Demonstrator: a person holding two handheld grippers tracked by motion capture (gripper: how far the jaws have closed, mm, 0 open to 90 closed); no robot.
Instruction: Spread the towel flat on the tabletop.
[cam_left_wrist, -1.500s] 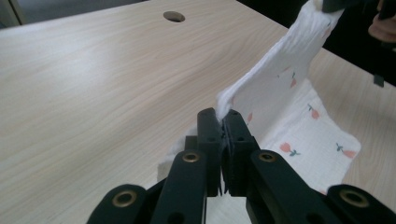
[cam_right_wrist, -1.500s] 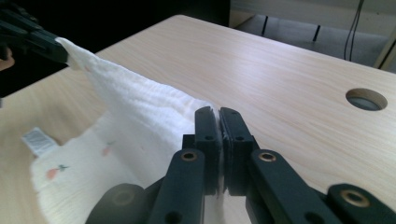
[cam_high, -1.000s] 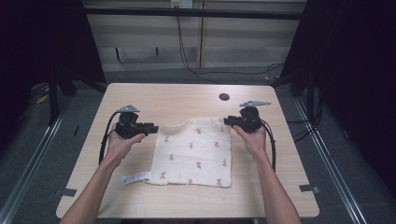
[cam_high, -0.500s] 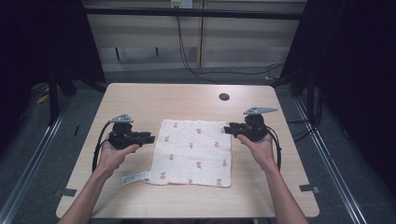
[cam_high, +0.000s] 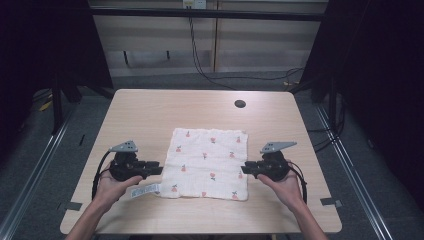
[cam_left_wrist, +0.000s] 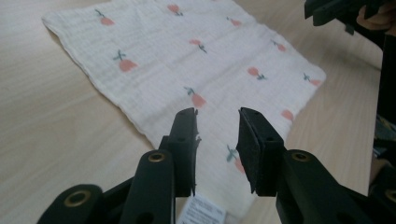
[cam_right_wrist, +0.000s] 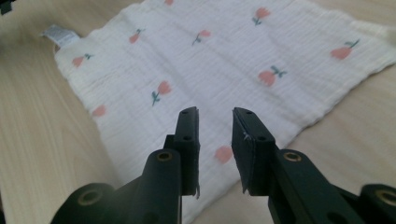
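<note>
Both hands have drawn back toward the near edge of the worktop (cam_high: 150, 107) since a second ago, when they sat at the cloth's far corners — now the left hand-held gripper (cam_high: 154, 169) lies at the cloth's near left side and the right hand-held gripper (cam_high: 246, 169) at its near right side, each pointing inward at the fabric. Between them the white cloth (cam_high: 207, 162), printed with small pink flowers, lies spread flat near the middle of the worktop, where earlier its far left corner was still bunched. A small white label (cam_high: 145, 190) sticks out from the cloth's near left corner, just beside the left hand (cam_high: 112, 186). Seen from the left hand-held gripper view, the two black jaws stand a narrow gap apart with nothing between them, poised above the cloth's edge (cam_left_wrist: 140, 123); they have just been closing a little. Seen from the right hand-held gripper view, the jaws likewise stand narrowly apart and empty above the cloth (cam_right_wrist: 224, 65) — they too have just been closing. A dark round hole (cam_high: 240, 104) marks the worktop's far side, well apart from the cloth.
</note>
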